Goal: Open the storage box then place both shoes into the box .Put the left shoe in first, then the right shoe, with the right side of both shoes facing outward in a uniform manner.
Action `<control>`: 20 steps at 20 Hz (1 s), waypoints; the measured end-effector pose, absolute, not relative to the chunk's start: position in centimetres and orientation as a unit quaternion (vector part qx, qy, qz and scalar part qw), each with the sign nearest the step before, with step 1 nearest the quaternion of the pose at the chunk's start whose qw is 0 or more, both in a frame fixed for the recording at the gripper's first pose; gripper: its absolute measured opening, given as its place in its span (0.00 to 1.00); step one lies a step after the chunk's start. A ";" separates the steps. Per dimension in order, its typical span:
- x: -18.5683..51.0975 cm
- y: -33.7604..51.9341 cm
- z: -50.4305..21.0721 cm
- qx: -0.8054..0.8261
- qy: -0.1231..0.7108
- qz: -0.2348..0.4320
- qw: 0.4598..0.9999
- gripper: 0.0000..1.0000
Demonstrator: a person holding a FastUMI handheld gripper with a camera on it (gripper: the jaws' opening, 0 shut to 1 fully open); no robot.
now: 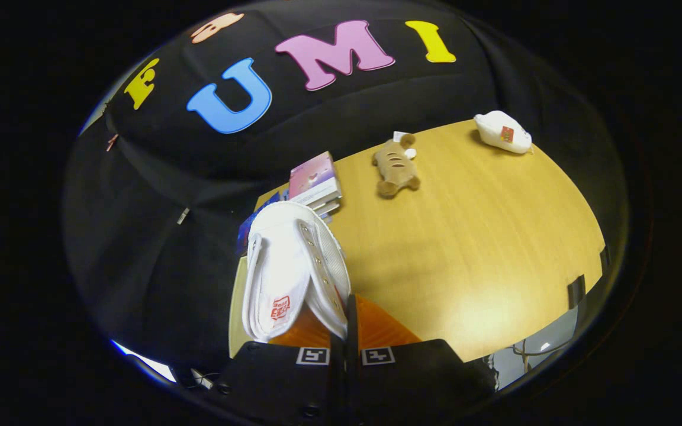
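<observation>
A white shoe (293, 266) with a red mark on its tongue hangs tilted just ahead of my fingers, lifted over the near left corner of the wooden table (471, 236). Its opening faces me and its toe points away, toward the books. My gripper (346, 322) is shut on the shoe's right side wall by the eyelet row, and the fingers stand almost together with only that thin wall between them. The shoe's sole is hidden from me.
Beyond the shoe a stack of books (315, 182) lies at the table's far left edge, with something blue (250, 228) beside it. A brown plush toy (396, 167) lies farther back, and a white pouch (502, 132) sits at the far right corner. The booth wall rises behind.
</observation>
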State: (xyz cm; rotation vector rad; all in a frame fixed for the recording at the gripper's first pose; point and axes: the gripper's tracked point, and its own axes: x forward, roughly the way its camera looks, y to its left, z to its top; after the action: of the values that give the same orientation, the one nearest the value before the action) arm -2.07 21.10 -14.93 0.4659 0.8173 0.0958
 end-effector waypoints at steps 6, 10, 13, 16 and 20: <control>-0.5 29.7 -16.1 0.209 0.414 0.065 0.884 0.05; 0.5 31.4 -18.1 0.185 0.422 0.044 0.886 0.05; 0.1 32.1 -19.7 0.169 0.441 0.045 0.881 0.06; 0.2 33.1 -19.9 0.178 0.430 0.067 0.883 0.60; -0.2 30.2 -18.0 0.156 0.398 0.081 0.900 0.99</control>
State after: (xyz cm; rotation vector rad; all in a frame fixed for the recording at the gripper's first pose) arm -0.20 30.18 -18.03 0.3227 0.8235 0.1671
